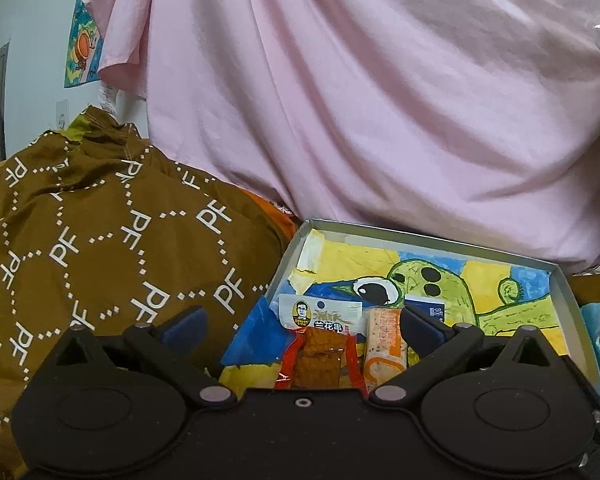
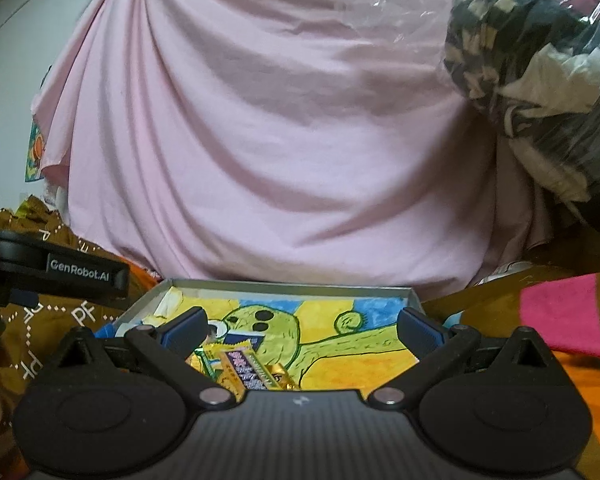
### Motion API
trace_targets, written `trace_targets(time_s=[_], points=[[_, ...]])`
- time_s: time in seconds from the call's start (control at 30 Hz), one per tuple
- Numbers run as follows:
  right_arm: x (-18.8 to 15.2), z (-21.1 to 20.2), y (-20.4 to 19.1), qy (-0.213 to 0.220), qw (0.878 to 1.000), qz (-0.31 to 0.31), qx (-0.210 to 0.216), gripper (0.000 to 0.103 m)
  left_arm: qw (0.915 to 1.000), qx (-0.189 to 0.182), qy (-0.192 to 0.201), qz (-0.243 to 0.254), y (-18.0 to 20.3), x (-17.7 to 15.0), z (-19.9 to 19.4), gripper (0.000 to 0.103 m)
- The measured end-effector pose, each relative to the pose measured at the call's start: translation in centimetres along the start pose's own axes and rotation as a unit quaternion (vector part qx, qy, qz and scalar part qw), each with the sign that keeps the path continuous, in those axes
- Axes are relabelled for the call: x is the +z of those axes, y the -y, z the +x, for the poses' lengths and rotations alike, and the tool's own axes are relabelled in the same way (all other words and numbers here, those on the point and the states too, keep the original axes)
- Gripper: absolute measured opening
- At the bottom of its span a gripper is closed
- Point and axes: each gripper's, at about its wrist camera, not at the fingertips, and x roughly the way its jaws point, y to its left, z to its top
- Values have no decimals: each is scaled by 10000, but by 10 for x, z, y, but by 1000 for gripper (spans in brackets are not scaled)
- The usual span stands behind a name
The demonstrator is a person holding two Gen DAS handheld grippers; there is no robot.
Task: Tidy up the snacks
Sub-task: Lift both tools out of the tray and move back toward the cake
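Jaws wide on both grippers (image 1: pixel 302 320) (image 2: pixel 302 326), above tray rim (image 1: pixel 420 236).

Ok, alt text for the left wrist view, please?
The open left gripper hovers over a shallow box lined with a child's drawing, where a red snack packet and an orange-white snack bar lie side by side. Pink cloth hangs behind.

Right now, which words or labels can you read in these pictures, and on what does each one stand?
"PF": repeated on the brown cloth.
"GenRobot.AI": on the black bar at left in the right wrist view.
"兰花串": on the red snack packet.
Print on the orange packet and purple packet: too blurred.
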Motion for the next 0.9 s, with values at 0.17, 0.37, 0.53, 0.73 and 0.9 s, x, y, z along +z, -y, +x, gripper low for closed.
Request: trace_targets(time_s=[0.17, 0.37, 0.53, 0.73, 0.9], points=[[6, -10, 3, 44, 9999, 88, -101, 103, 10000, 5, 29, -59, -3, 3, -13, 102], [14, -23, 6, 74, 9998, 171, -123, 103, 9999, 4, 74, -72, -3, 3, -27, 102], [17, -33, 8, -19, 9997, 225, -58, 103, 10000, -69, 13, -16, 0, 0, -38, 102], [20, -46, 14, -132, 9994, 323, 29, 103, 10000, -65, -61, 27, 2, -7, -52, 102], [24, -54, 20, -181, 9991, 318, 192, 103, 9999, -63, -95, 91, 0, -12, -64, 102]])
